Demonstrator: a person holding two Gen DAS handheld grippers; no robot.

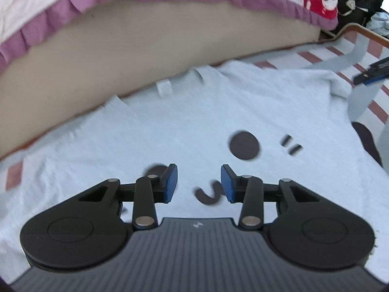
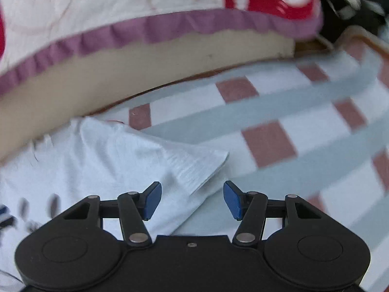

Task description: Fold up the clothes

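A pale blue-white T-shirt [image 1: 170,126] with dark printed marks lies spread flat on a checked bed sheet, its collar and label [image 1: 164,87] toward the far edge. My left gripper [image 1: 198,182] hovers over the shirt's middle, open, nothing between its blue pads. In the right wrist view the shirt's sleeve [image 2: 184,163] lies flat, pointing right. My right gripper [image 2: 192,199] is open just above the sleeve's edge, with no cloth pinched. The right gripper's tip [image 1: 372,71] shows at the far right of the left wrist view.
The sheet [image 2: 279,112] has white, grey and red-brown squares. A tan mattress side [image 1: 121,56] and a quilt with a purple frill [image 2: 170,29] rise behind the shirt. A wooden bed rail [image 1: 364,31] and dark clutter sit at the far right.
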